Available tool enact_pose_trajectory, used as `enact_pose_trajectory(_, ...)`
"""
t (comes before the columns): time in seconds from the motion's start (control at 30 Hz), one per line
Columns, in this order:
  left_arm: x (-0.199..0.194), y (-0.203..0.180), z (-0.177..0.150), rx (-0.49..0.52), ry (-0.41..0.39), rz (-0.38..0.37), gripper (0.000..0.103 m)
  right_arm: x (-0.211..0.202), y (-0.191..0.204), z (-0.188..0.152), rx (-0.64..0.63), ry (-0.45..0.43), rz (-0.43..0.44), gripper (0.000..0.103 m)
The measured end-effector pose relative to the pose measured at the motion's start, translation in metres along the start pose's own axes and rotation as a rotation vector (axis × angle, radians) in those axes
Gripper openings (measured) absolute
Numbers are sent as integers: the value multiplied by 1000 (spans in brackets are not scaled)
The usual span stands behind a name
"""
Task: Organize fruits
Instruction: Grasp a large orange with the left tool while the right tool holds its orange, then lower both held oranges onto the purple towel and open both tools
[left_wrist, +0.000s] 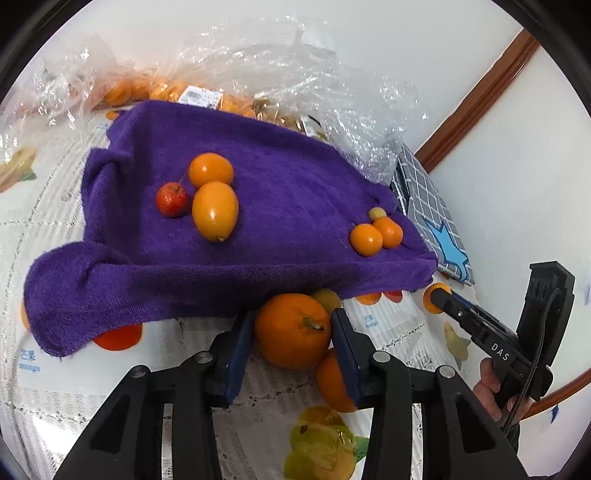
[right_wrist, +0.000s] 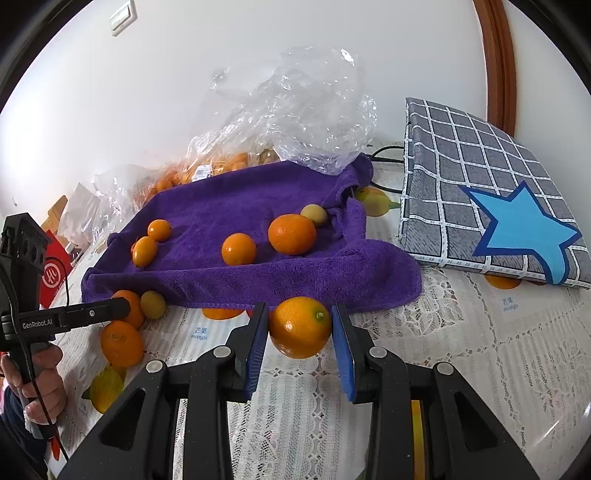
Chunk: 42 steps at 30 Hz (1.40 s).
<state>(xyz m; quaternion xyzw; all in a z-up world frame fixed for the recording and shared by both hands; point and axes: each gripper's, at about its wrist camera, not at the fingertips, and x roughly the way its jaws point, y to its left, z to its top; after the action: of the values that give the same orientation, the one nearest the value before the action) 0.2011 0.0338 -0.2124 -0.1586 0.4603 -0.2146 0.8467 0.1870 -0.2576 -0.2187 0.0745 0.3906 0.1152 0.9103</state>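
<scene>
A purple towel (left_wrist: 221, 229) lies on the table with several small oranges on it and a red crabapple (left_wrist: 171, 198). My left gripper (left_wrist: 293, 332) has its blue pads either side of an orange (left_wrist: 291, 330) in front of the towel's edge, closely flanking it. A second orange (left_wrist: 332, 380) and a yellow-green fruit (left_wrist: 327, 299) lie beside it. My right gripper (right_wrist: 300, 328) flanks another orange (right_wrist: 300, 326) at the towel's (right_wrist: 258, 236) front edge, with small gaps on both sides. It also shows in the left wrist view (left_wrist: 439, 295).
Clear plastic bags (right_wrist: 295, 110) holding more oranges sit behind the towel. A grey checked folded box (right_wrist: 480, 184) with a blue star lies at the right. The table has a lace cloth (right_wrist: 461, 350) printed with fruit. A red packet (right_wrist: 51, 273) lies at far left.
</scene>
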Motion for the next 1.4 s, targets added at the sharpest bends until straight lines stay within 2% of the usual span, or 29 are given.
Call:
enact_pose_trajectory(0.33,-17,-3,3,17,-73,-45,41,-2,-1,0,5,-13,12,34)
enact_pose_trajectory(0.6,-26,-8,1,38,-117,-50,41,-6,-1,0,13,-35,15,34)
enact_pose_trajectory(1.1,-39,-20,0,107,-188,6,41,-14,4,0,-3,-89,11,34)
enact_pose_trajectory(1.23,-42,-19,1,99,-199,1,41,-19,3,0,-4,-111,10,34)
enact_pose_trajectory(1.4,-50,-16,2,87,-241,35,41,-23,-3,4,27,-128,20,34)
